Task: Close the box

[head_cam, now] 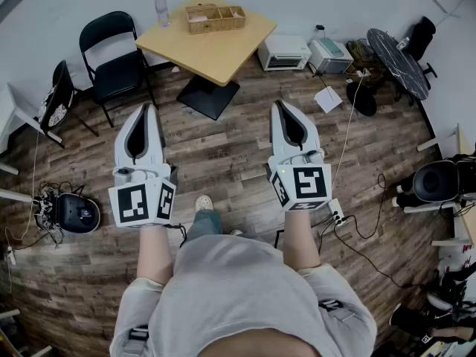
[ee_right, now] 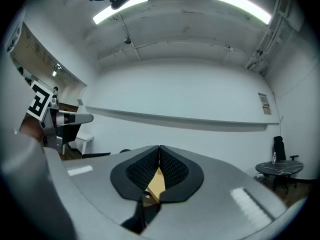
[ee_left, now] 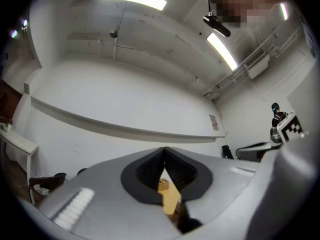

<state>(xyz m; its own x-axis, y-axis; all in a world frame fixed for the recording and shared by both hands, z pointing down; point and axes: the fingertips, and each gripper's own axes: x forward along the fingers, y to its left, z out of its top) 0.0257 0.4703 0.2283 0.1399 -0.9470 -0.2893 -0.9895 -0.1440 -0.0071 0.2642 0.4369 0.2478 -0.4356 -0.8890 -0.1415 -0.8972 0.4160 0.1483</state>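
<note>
The box (head_cam: 215, 18) is a woven, open-topped basket with compartments, standing at the far side of a square wooden table (head_cam: 223, 50) ahead of me. Both grippers hang over the wood floor, well short of the table, and point toward it. My left gripper (head_cam: 151, 108) is shut with nothing in it, its fingertips meeting. My right gripper (head_cam: 280, 104) is shut and empty too. In the left gripper view the closed jaws (ee_left: 164, 150) leave a low gap that shows the table and the box (ee_left: 163, 185). In the right gripper view (ee_right: 159, 148) the same gap shows only the tabletop (ee_right: 156, 183).
A clear bottle (head_cam: 162, 10) stands on the table's far left corner. A black folding chair (head_cam: 111, 54) is left of the table. White appliances (head_cam: 284, 51) sit on the floor to its right, with a round dark table (head_cam: 397, 62) beyond. Cables and a power strip (head_cam: 336, 213) lie near my right side.
</note>
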